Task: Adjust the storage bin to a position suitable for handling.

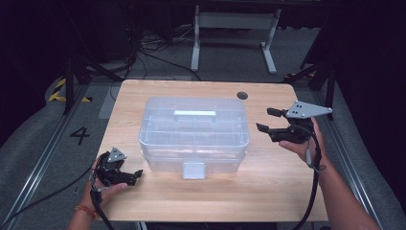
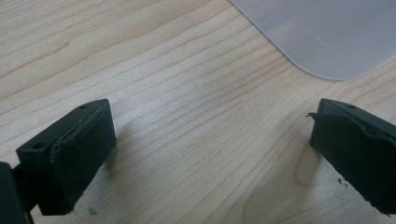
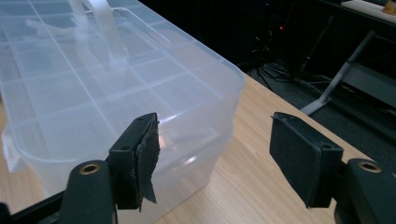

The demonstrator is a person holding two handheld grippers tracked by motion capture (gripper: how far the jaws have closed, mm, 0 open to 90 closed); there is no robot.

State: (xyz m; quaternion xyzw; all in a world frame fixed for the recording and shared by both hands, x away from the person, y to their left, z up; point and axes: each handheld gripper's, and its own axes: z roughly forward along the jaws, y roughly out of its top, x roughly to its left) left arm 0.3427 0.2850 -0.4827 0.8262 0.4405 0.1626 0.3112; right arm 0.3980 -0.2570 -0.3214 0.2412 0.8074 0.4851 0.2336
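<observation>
Clear plastic organiser box (image 1: 194,132) sits mid-counter (image 1: 268,191).
Left claw (image 1: 131,176) low near its front corner, right claw (image 1: 269,120) raised beside it; both gape wide, holding nothing.

Light wood-grain bench (image 1: 268,191) carries a clear plastic compartment box (image 1: 194,132) at centre, lid shut, handle flat on top, front latch facing the near edge, with a small dark round grommet (image 1: 242,95) set near the far right corner.
</observation>
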